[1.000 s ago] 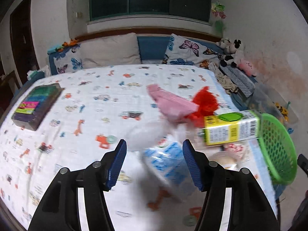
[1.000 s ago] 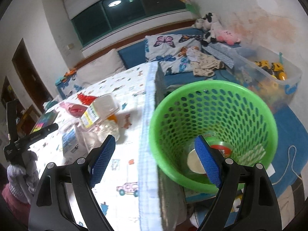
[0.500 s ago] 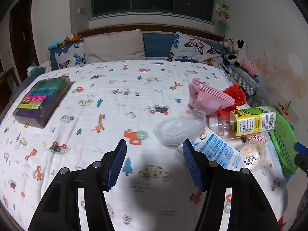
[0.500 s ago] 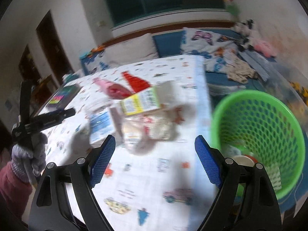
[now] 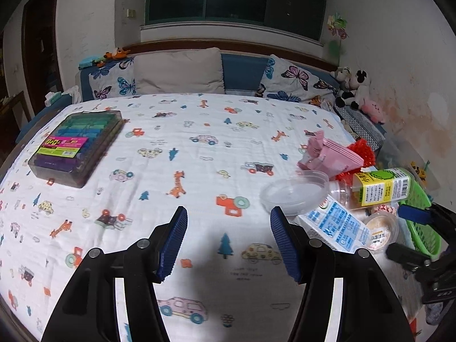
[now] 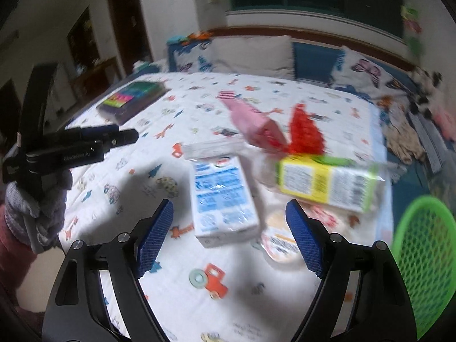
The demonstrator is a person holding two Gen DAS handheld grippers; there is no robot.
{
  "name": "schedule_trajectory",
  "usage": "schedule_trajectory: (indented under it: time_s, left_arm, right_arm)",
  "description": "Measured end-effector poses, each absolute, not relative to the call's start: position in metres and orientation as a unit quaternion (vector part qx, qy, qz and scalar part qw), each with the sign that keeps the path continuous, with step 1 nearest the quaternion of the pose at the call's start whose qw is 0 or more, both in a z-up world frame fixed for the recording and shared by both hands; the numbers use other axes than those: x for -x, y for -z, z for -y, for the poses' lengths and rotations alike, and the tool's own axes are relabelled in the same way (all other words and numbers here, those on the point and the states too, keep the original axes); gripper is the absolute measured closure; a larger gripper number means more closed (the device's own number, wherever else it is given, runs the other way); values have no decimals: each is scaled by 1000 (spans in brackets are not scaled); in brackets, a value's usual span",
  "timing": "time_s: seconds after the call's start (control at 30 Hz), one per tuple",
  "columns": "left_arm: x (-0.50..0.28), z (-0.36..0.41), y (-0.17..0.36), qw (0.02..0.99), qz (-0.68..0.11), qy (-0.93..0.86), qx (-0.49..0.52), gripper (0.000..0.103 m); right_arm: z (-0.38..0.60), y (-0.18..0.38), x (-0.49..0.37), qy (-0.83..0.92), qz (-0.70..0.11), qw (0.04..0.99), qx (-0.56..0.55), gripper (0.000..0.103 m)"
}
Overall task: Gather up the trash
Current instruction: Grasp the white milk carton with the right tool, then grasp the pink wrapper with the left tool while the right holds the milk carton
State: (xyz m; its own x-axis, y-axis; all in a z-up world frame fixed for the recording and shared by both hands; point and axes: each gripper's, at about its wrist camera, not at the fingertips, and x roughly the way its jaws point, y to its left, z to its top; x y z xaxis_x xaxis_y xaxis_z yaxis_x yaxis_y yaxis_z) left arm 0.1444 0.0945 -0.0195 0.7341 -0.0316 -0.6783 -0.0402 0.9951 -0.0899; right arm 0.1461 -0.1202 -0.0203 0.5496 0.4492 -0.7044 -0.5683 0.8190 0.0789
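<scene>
A pile of trash lies at the bed's right edge: a blue-and-white carton [image 6: 222, 196] [image 5: 336, 225], a yellow-labelled bottle [image 6: 325, 182] [image 5: 382, 186], a clear plastic lid [image 5: 293, 192], a pink packet [image 5: 330, 156], red mesh [image 6: 306, 131] and a small round cup [image 6: 280, 242]. My right gripper [image 6: 229, 213] hovers at the carton's near end. Its jaws are closing, still wide, and the pads touch nothing. My left gripper [image 5: 228, 228] is open over bare bedsheet, left of the pile. The green basket [image 6: 424, 256] [image 5: 421, 228] stands off the bed's right side.
A box of coloured markers [image 5: 77, 145] sits on the bed's far left. Pillows [image 5: 179, 71] line the headboard and plush toys [image 5: 356, 91] sit in the right corner. A gloved hand [image 6: 34, 211] holds the left gripper at the left of the right wrist view.
My right gripper has swung left from above the green basket to over the trash pile. My left gripper has drawn back and left, so the pile now lies to its right.
</scene>
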Motion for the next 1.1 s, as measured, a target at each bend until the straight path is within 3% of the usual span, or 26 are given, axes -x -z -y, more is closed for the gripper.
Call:
schedule_trajectory:
  time_s: [0.4, 0.7, 0.77, 1.1]
  left_arm:
    - [-148, -113, 24, 928, -369, 0, 57, 44]
    - [-154, -115, 29, 927, -372, 10, 48, 44]
    - [-155, -114, 30, 926, -374, 14, 45, 44]
    - [-151, -101, 27, 927, -372, 33, 31, 44]
  right_arm:
    - [77, 51, -179, -312, -413, 841, 159, 23]
    - [59, 73, -199, -315, -436, 822, 185, 30]
    - [57, 76, -200, -313, -437, 822, 186, 38]
    - [64, 59, -172, -328, -425, 827, 168, 38]
